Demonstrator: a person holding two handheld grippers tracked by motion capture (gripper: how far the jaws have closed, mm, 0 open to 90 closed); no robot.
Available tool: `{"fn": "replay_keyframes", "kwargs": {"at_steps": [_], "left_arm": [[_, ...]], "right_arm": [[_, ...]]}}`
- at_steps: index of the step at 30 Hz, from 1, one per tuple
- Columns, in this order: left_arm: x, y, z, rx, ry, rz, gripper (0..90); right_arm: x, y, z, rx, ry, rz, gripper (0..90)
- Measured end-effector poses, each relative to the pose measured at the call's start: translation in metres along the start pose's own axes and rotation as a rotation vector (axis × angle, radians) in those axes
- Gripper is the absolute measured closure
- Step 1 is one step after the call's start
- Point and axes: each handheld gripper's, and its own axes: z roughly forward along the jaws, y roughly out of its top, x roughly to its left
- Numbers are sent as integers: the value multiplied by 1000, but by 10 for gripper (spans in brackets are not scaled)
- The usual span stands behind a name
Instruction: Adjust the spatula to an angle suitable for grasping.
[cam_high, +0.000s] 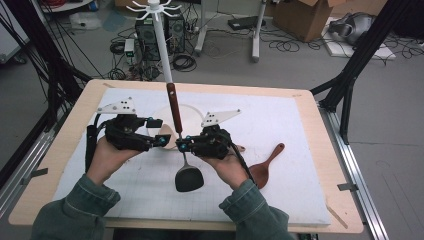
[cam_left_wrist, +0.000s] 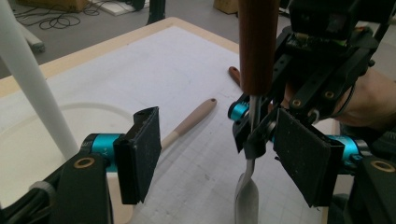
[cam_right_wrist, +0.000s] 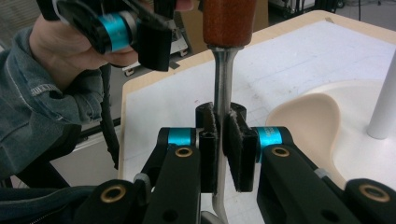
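High view: the right gripper is clamped on the thin metal shank of a black-bladed spatula with a reddish-brown wooden handle, held upright, blade down, just in front of the white hook-topped hanging stand. The left gripper, on the stand's left, has its jaws parted with nothing between them. The step looks like lifting the spatula toward the stand's hooks; next, the handle's end hole must meet a hook.

Left gripper view: pads apart, the spatula shank beyond them in the other gripper; a beige-handled utensil lies on the white mat beside the stand's base.

Right gripper view: fingertips pinch the shank firmly. A dark wooden spoon lies well right of the stand. The stand's pole may obstruct the lift.
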Motion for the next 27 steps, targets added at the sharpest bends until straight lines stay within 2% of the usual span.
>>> {"fn": "replay_keyframes", "kwargs": {"at_steps": [6, 10, 15, 21, 22, 23, 24, 26, 27], "left_arm": [[-2, 9, 3, -16, -32, 4, 372], [-3, 19, 5, -21, -59, 11, 433], [-3, 25, 7, -13, -63, 22, 510], [-5, 29, 8, -24, -102, 43, 690], [-5, 29, 8, -24, -102, 43, 693], [-5, 30, 8, -24, -113, 45, 693], [-5, 32, 9, -27, -141, 36, 709], [-5, 33, 9, -27, -151, 34, 718], [-4, 35, 8, -28, -179, 32, 724]], "right_arm": [[2, 5, 4, 6, 8, -22, 843], [4, 7, 7, 16, 17, -29, 843], [6, 8, 10, 25, 25, -37, 843], [6, 12, 10, 57, 39, -43, 843], [5, 12, 10, 54, 41, -47, 843], [5, 12, 10, 54, 41, -47, 843], [5, 14, 9, 60, 44, -55, 841], [5, 16, 8, 66, 54, -62, 838], [5, 17, 8, 63, 58, -63, 837]]}}
